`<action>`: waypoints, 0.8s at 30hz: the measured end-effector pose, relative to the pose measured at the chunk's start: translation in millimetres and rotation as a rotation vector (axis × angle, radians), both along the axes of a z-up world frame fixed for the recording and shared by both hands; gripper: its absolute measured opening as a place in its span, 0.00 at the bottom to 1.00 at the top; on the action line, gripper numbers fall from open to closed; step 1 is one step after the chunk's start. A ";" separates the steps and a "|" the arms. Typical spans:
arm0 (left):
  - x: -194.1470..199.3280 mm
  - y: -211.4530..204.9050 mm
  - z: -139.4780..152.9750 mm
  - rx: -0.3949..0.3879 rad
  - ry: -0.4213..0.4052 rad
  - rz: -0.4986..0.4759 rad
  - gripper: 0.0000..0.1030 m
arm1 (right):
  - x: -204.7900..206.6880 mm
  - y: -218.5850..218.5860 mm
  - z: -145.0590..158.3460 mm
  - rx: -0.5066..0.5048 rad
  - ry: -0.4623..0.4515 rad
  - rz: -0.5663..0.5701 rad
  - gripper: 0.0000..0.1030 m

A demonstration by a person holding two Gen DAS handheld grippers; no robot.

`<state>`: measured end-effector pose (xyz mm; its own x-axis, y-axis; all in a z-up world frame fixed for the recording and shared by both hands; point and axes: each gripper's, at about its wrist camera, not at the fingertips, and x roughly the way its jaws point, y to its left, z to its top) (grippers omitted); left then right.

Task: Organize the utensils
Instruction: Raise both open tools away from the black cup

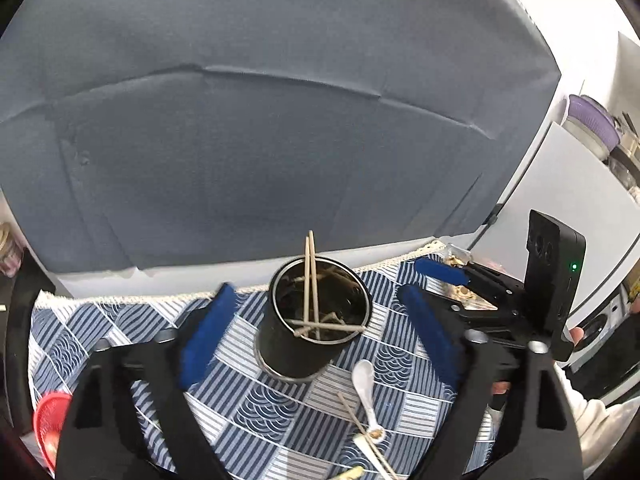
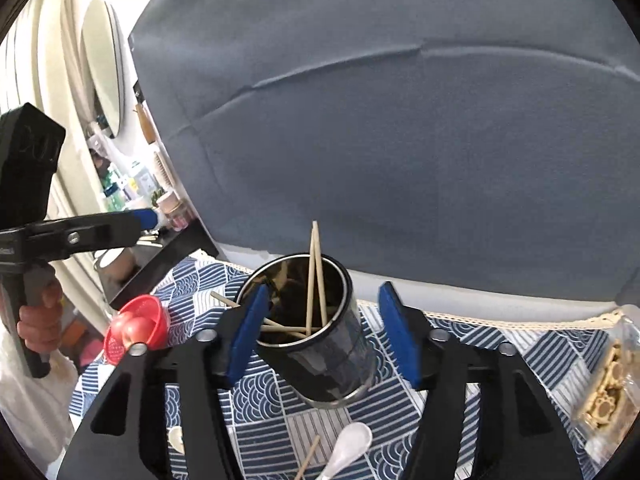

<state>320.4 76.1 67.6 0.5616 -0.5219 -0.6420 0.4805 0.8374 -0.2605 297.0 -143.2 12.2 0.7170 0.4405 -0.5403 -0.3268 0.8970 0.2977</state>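
Note:
A dark metal cup (image 1: 308,332) stands on the blue patterned tablecloth (image 1: 140,320) with several wooden chopsticks (image 1: 310,280) in it. A white ceramic spoon (image 1: 366,392) and a loose chopstick (image 1: 360,424) lie in front of it. My left gripper (image 1: 320,328) is open and empty, with the cup between its blue pads, not touching. In the right wrist view the cup (image 2: 320,340) sits between the pads of my right gripper (image 2: 324,336), open and empty. The spoon (image 2: 348,448) and a chopstick (image 2: 308,460) lie below. The right gripper (image 1: 440,276) also shows at the right of the left wrist view.
A red strainer basket (image 2: 136,328) with red fruit sits at the table's left. A clear box of biscuits (image 2: 608,384) lies at the right edge. A grey cloth backdrop (image 1: 280,120) hangs behind the table. Shelves with bottles (image 2: 132,184) stand at left.

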 end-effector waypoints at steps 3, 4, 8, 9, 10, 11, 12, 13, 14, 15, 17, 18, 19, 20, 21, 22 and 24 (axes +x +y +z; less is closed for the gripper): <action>-7.7 -0.3 0.9 0.019 0.006 0.023 0.90 | -9.3 -3.2 3.2 -0.002 0.008 -0.007 0.75; -11.0 0.0 0.6 0.027 0.008 0.028 0.90 | -11.9 -3.9 3.7 -0.002 0.011 -0.006 0.75; -26.3 3.7 2.1 0.031 0.009 0.046 0.94 | -25.5 -5.5 6.8 -0.015 0.026 -0.021 0.83; -31.0 5.5 2.8 0.031 0.011 0.053 0.94 | -27.9 -5.8 7.6 -0.017 0.028 -0.023 0.83; -33.3 5.6 2.5 0.031 0.012 0.056 0.94 | -32.1 -6.8 8.1 -0.022 0.034 -0.029 0.84; -38.6 7.0 1.7 0.032 0.013 0.063 0.94 | -35.7 -7.5 8.6 -0.026 0.040 -0.032 0.84; -43.7 8.1 0.9 0.034 0.015 0.072 0.94 | -37.4 -6.6 9.4 -0.027 0.043 -0.032 0.84; -46.6 8.1 -0.2 0.035 0.017 0.077 0.94 | -41.8 -7.7 9.5 -0.027 0.046 -0.033 0.84; -52.9 9.3 -1.6 0.038 0.023 0.083 0.94 | -45.7 -8.6 9.3 -0.029 0.051 -0.035 0.84; -57.5 10.4 -2.7 0.038 0.027 0.085 0.94 | -49.5 -9.5 8.6 -0.030 0.057 -0.035 0.85; -67.7 13.0 -6.0 0.034 0.038 0.091 0.94 | -57.2 -10.4 7.4 -0.033 0.065 -0.033 0.85; -73.6 14.0 -8.1 0.038 0.040 0.102 0.94 | -61.8 -10.8 6.4 -0.039 0.070 -0.031 0.85; -80.1 15.1 -10.5 0.041 0.044 0.112 0.94 | -65.1 -10.7 5.8 -0.044 0.073 -0.030 0.85; -83.9 15.7 -12.2 0.041 0.047 0.117 0.94 | -69.9 -10.4 4.8 -0.050 0.079 -0.025 0.85; -90.5 17.2 -14.9 0.040 0.053 0.125 0.94 | -74.9 -10.1 4.0 -0.055 0.084 -0.018 0.85; -96.0 18.4 -17.3 0.038 0.057 0.132 0.94 | -79.1 -9.6 3.2 -0.059 0.086 -0.014 0.85; -106.6 20.4 -22.6 0.039 0.065 0.145 0.94 | -88.1 -9.2 2.0 -0.065 0.090 -0.007 0.85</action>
